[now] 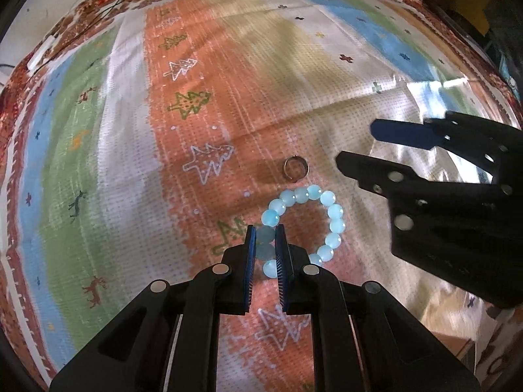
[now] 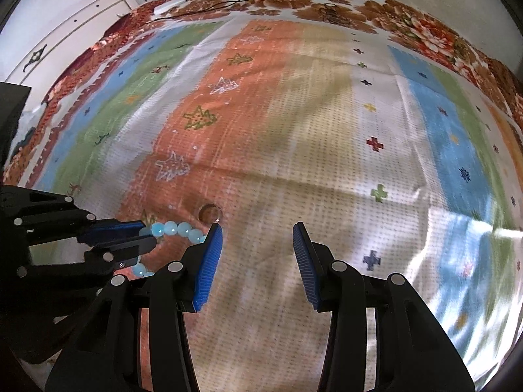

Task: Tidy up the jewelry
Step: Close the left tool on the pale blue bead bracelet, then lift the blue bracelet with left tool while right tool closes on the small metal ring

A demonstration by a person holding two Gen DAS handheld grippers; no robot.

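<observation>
2 beads of bead bracelet clamped by left gripper, lower centre; light, smooth, probably slippery, floppy. Right gripper apart, empty; ring tiny, loose.

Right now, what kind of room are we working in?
Probably a bedroom at home, not a workshop: the jewelry lies on a patterned cloth spread over a flowered bedspread, with a white cupboard against the wall.

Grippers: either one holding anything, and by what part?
Left gripper is shut on the bracelet, its fingers pinching beads on the near-left side of the loop. Right gripper is open and holds nothing.
</observation>
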